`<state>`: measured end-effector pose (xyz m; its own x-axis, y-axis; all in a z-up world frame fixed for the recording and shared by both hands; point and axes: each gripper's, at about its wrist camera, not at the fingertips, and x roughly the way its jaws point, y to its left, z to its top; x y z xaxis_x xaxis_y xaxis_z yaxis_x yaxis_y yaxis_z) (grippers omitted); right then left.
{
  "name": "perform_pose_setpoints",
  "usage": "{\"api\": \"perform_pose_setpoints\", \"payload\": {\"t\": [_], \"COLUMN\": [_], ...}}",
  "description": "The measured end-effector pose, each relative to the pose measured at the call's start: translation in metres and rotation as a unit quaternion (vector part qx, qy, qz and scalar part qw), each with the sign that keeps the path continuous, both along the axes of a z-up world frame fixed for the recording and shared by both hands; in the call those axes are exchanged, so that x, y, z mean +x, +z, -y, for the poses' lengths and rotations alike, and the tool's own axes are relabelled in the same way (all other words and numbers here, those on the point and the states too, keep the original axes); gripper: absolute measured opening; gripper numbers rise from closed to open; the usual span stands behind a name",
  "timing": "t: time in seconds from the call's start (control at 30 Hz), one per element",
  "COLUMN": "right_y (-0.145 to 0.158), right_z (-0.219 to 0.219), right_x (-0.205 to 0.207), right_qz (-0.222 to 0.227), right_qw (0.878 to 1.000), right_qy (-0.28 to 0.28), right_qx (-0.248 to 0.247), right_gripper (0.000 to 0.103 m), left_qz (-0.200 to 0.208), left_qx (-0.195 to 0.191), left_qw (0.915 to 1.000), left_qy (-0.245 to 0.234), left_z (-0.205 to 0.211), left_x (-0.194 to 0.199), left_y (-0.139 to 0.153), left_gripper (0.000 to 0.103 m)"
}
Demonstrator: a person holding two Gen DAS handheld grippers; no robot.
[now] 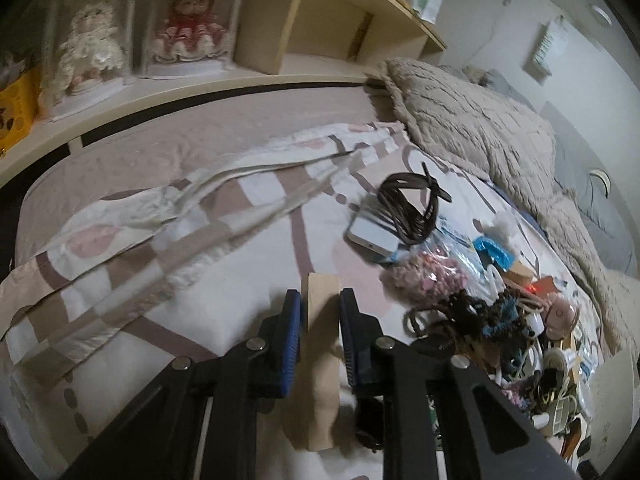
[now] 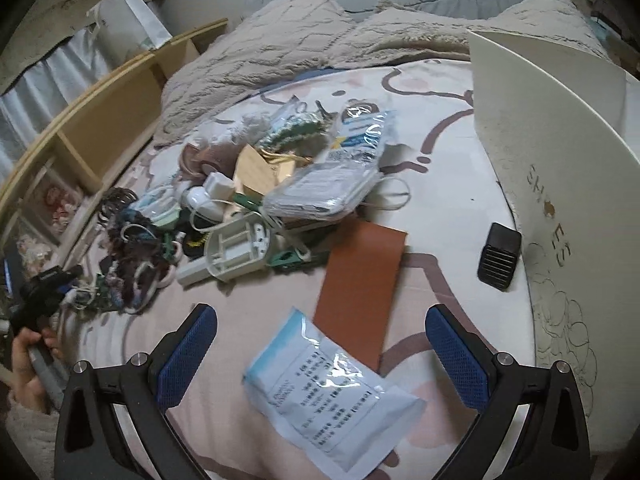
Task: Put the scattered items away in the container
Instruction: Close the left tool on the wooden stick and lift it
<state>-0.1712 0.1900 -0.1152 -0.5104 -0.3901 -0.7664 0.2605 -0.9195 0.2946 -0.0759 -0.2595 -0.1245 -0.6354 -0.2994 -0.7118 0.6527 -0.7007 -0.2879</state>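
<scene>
The patterned bedspread (image 2: 440, 128) carried a heap of clutter (image 2: 240, 208) at ten o'clock of your right gripper (image 2: 322, 354). Its jaws stood wide above a white sachet (image 2: 328, 396). The white shoe box (image 2: 560, 184) stood at two o'clock. Your left gripper (image 1: 320, 324) was clamped on a pale wooden block (image 1: 322, 360).

Open stretch: the bedspread (image 1: 132, 280) at left and centre of the left wrist view lies bare, folds only.
Clutter: a heap of small items (image 2: 224, 216) fills the centre-left of the right wrist view.
Right edge: a white box (image 2: 560, 184) stands as a wall, a black vent piece (image 2: 499, 256) just beside it.
Foreground: a white sachet (image 2: 332, 396) and a brown card (image 2: 362, 284) lie flat.
Far side: a rumpled blanket (image 2: 280, 52).
</scene>
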Motion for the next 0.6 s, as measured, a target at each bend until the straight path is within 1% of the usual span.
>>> {"api": "perform_pose_setpoints", "payload": {"t": [0.13, 0.2, 0.27, 0.33, 0.43, 0.6], "right_y": [-0.008, -0.014, -0.018, -0.02, -0.023, -0.026], "right_z": [0.005, 0.009, 0.013, 0.017, 0.024, 0.026], "right_x": [-0.001, -0.001, 0.0, 0.001, 0.004, 0.007], "right_qz": [0.011, 0.023, 0.031, 0.035, 0.035, 0.038], "right_qw": [0.999, 0.999, 0.998, 0.997, 0.996, 0.995], "right_qy": [0.006, 0.016, 0.026, 0.036, 0.047, 0.052], "right_qx": [0.034, 0.043, 0.047, 0.053, 0.065, 0.074], "right_gripper": [0.103, 0.103, 0.103, 0.103, 0.103, 0.103], "left_qz": [-0.017, -0.032, -0.059, -0.07, -0.094, -0.136], "left_qx": [0.006, 0.006, -0.001, -0.016, -0.025, -0.01], "left_qw": [0.9997, 0.9992, 0.9981, 0.9973, 0.9952, 0.9896], "left_qy": [0.017, 0.022, 0.02, 0.013, -0.004, -0.046], "left_z": [0.005, 0.007, 0.004, -0.001, -0.008, -0.018], "left_x": [0.007, 0.011, 0.017, 0.018, 0.022, 0.03], "left_y": [0.003, 0.006, 0.014, 0.021, 0.029, 0.037], "left_gripper": [0.02, 0.02, 0.02, 0.019, 0.019, 0.018]}}
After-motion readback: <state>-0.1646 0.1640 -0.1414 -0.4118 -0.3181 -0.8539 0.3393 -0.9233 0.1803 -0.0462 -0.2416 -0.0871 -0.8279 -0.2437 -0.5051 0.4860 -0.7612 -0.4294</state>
